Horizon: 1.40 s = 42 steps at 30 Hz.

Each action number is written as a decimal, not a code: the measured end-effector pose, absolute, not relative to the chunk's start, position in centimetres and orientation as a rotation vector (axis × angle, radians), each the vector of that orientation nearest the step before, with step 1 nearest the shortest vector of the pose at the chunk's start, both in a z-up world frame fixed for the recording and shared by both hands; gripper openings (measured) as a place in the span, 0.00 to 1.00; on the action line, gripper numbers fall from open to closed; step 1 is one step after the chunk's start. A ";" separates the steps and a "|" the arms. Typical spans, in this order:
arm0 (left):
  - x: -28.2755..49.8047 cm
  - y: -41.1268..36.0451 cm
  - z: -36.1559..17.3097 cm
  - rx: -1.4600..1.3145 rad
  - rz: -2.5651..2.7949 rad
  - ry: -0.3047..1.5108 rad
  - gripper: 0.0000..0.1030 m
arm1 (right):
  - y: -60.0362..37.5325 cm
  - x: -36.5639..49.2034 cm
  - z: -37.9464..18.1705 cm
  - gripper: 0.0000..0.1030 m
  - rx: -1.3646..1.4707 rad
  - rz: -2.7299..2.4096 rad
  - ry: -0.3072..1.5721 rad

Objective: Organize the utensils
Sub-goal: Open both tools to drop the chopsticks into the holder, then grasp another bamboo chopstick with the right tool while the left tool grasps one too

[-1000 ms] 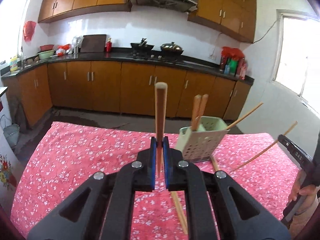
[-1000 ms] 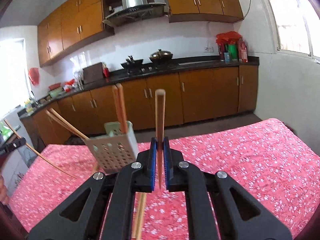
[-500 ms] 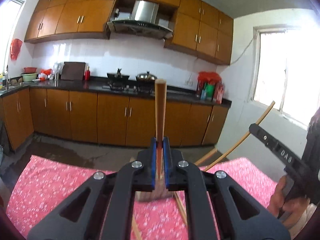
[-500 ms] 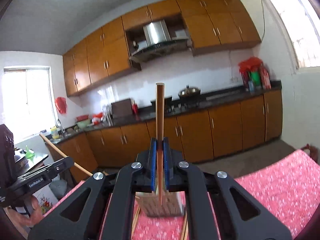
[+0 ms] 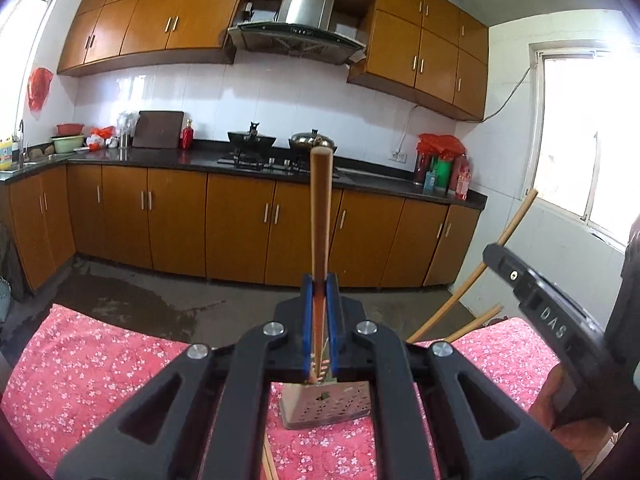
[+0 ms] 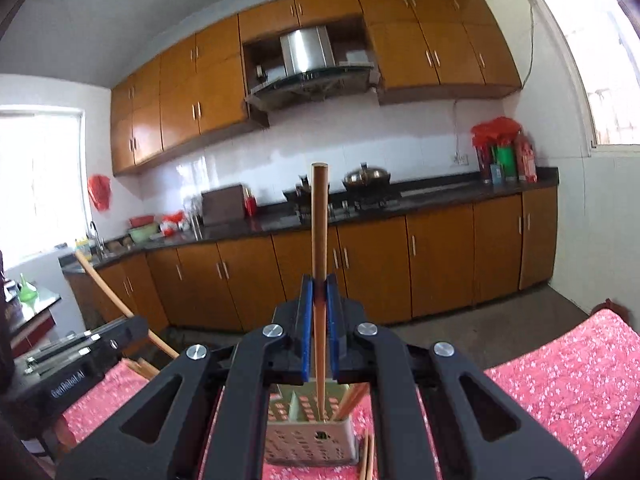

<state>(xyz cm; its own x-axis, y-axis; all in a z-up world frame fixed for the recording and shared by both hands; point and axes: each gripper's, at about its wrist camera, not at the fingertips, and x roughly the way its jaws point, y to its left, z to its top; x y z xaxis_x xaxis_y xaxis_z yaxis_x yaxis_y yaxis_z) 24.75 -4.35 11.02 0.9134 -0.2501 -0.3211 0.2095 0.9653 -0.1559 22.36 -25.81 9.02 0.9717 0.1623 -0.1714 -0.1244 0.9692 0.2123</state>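
Observation:
My left gripper (image 5: 319,284) is shut on a wooden chopstick (image 5: 320,216) held upright, its lower tip just above the perforated pale-green utensil holder (image 5: 326,404) on the table. My right gripper (image 6: 319,284) is shut on another wooden chopstick (image 6: 320,232), its lower end down inside the holder (image 6: 312,440). A chopstick (image 6: 350,400) leans inside the holder. The right gripper's body (image 5: 552,320) shows at the right of the left wrist view, with its chopstick (image 5: 508,228). The left gripper's body (image 6: 80,356) shows at the left of the right wrist view.
The table has a red floral cloth (image 5: 92,376). Loose chopsticks lie by the holder (image 6: 368,456). Behind is a kitchen counter (image 5: 200,156) with stove, pots and brown cabinets. A window (image 5: 588,136) is on the right wall.
Both grippers have moved in over the holder and tilted up, so the holder dropped to the bottom of each view. The right gripper's chopstick tip now sits inside the holder.

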 end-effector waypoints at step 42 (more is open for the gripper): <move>18.6 3.1 -6.0 -0.153 -0.075 0.818 0.33 | -26.0 19.2 -12.1 0.08 0.204 0.168 0.930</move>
<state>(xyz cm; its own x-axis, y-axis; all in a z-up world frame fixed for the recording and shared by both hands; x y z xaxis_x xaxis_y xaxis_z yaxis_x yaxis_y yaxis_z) 18.61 3.05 -5.99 0.6815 -0.1259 -0.7209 0.0076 0.9863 -0.1650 19.24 -25.96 -12.05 0.5873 0.2305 -0.7759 -0.0555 0.9678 0.2455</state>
